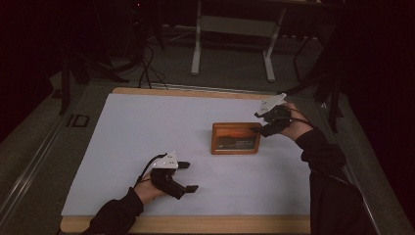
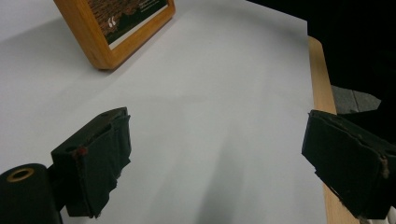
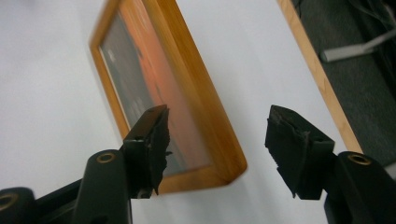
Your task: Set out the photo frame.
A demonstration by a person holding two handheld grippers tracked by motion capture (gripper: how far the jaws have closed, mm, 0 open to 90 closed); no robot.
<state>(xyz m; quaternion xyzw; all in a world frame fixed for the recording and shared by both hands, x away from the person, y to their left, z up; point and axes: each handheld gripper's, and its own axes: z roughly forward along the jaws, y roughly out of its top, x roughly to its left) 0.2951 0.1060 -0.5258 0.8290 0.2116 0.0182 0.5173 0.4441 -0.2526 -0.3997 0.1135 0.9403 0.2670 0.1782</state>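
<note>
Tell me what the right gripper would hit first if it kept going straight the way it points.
Most likely the wooden picture frame: the right gripper has open jaws straddling its corner, one pad over the glass. Depth is hard to judge.

Dim lab: cables [image 1: 147, 63], stand legs [image 1: 232, 54]

My left hand-held gripper [image 1: 188, 176] and right hand-held gripper [image 1: 258, 122]: black bodies, grey three-cornered top plates, black trailing cables, worn taped pads [image 2: 105, 158], brass-ringed screw holes. I wear black sleeves.

One picture frame [image 1: 236, 138], two grippers
</note>
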